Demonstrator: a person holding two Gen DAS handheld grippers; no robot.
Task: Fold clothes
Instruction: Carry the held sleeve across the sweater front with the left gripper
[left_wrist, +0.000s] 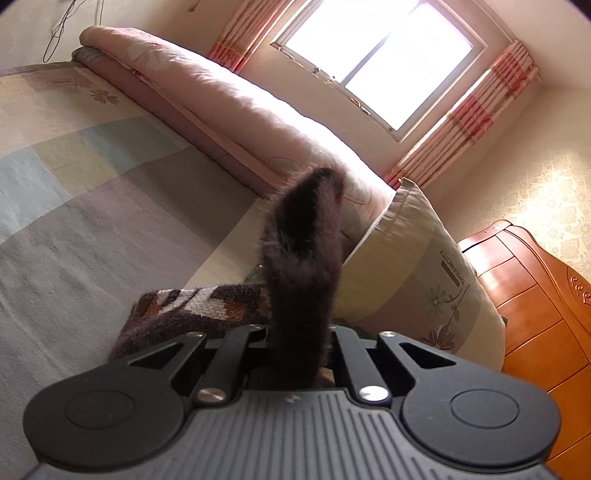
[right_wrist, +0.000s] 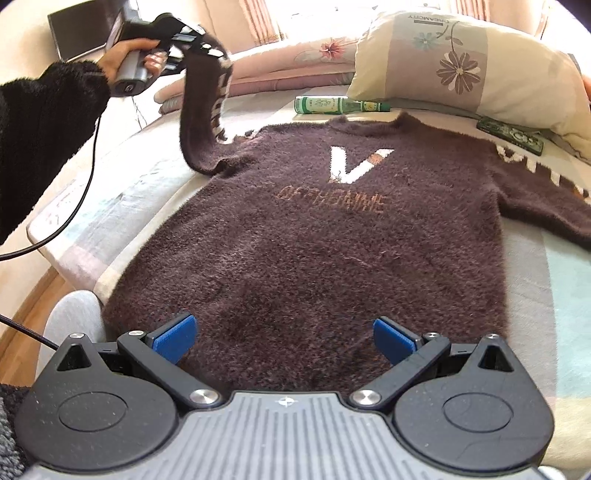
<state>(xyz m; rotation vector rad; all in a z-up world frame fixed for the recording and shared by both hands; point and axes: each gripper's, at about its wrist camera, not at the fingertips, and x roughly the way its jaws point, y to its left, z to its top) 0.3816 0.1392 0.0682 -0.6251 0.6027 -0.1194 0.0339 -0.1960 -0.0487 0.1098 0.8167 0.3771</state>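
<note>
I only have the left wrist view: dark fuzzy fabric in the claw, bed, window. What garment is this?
Observer: A dark brown fuzzy sweater with a white V, lying flat on the bed; the left claw holds its sleeve lifted.
Operator: Right claw doing anything?
Observer: The right claw is open above the hem, gripping nothing.
Operator: Clutter near the collar?
Observer: A green glass bottle lies on its side just past the collar.

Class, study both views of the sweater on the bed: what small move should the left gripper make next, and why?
Probably carry the sleeve across onto the sweater's chest. The left gripper is shut on the raised sleeve's cuff, while the body lies flat and the right gripper hangs open above the hem.
</note>
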